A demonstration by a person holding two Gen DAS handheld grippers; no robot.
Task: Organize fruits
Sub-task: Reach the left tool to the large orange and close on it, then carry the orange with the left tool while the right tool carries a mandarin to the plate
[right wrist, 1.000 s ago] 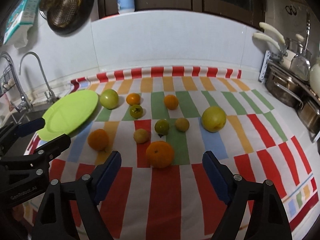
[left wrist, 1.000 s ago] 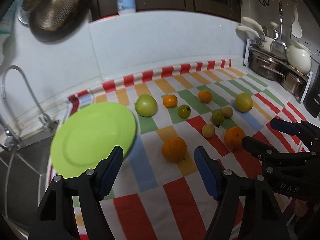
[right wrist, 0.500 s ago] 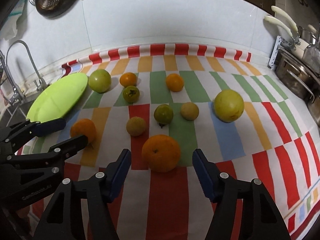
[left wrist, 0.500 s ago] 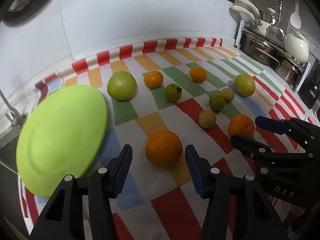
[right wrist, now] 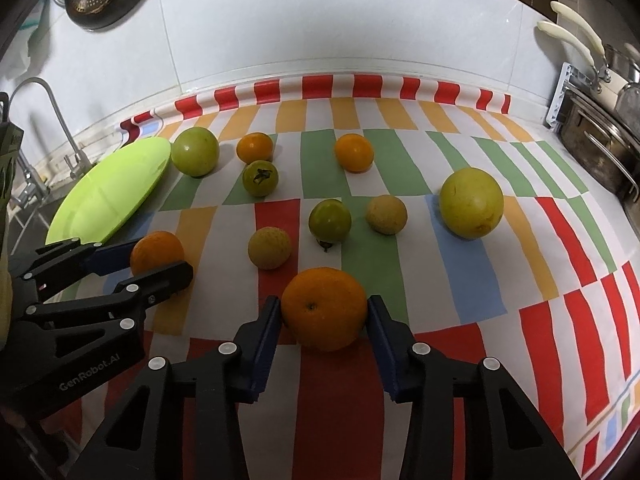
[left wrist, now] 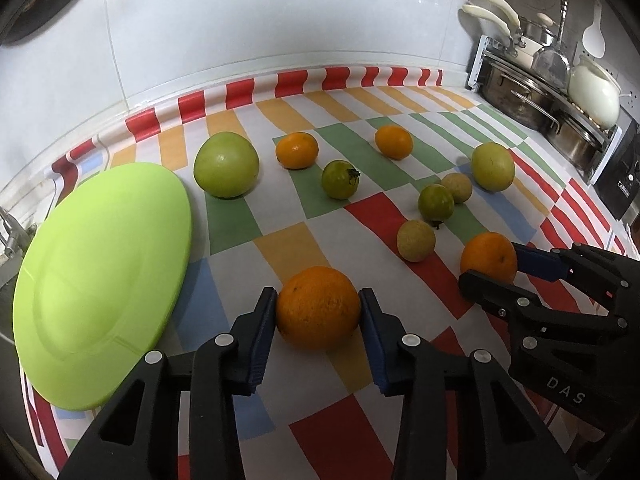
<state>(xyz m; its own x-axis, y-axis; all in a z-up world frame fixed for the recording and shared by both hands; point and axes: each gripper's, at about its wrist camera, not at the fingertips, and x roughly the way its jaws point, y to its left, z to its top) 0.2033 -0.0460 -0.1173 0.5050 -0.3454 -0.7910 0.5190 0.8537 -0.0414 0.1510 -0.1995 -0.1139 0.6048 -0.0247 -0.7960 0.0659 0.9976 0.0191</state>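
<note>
Left claw (left wrist: 319,309) and right claw (right wrist: 323,311), having just been closing, each pinch a round orange (left wrist: 318,307), (right wrist: 324,308) at its widest girth; firm, weighty, likely rolls.

Both grippers pitched down at the cloth, side by side; left gripper (left wrist: 319,307) and right gripper (right wrist: 323,312) jaws just closing, pads against an orange each

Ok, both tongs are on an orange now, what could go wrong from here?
1. The left tongs pinch their orange only at its sides, so the round fruit could slip out when lifted.
2. The right tongs grip their orange the same way, with the same risk.
3. A dropped orange may roll into the small tan fruit nearby.
</note>
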